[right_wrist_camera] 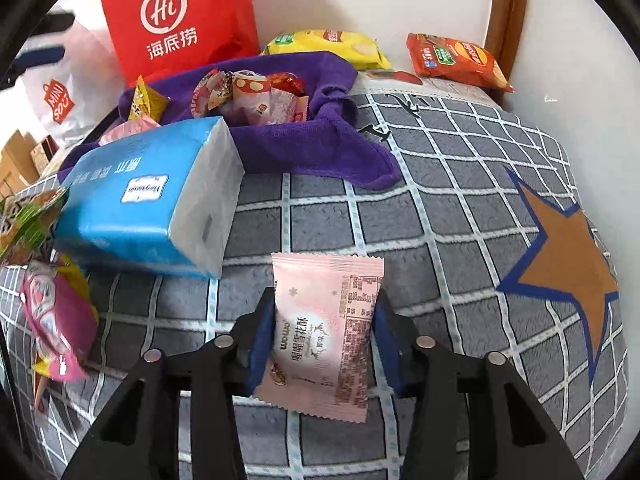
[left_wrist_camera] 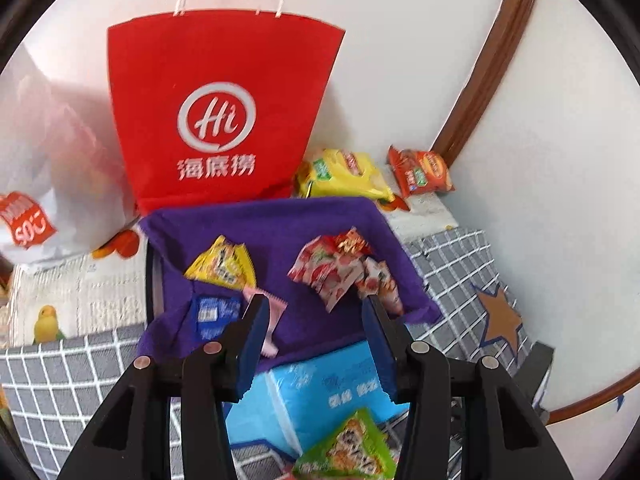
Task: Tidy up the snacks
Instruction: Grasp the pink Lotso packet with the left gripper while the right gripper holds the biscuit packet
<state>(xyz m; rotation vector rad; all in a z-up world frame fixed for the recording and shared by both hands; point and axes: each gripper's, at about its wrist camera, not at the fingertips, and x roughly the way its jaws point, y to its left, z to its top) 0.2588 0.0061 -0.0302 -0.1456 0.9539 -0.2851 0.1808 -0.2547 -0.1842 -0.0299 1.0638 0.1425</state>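
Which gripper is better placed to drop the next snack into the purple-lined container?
Right. The right gripper is shut on the pink snack packet, while the left gripper is open and empty above the purple cloth.

Glossy plastic snack pkt, fuzzy purple cloth, matt red paper bag

The left hand-held gripper had matte black angular arms, round silver rivets at the joints and blue pads on its fingers. The right hand-held gripper matched it: black arms, silver rivets, blue pads, their edges possibly serrated, though blurred.
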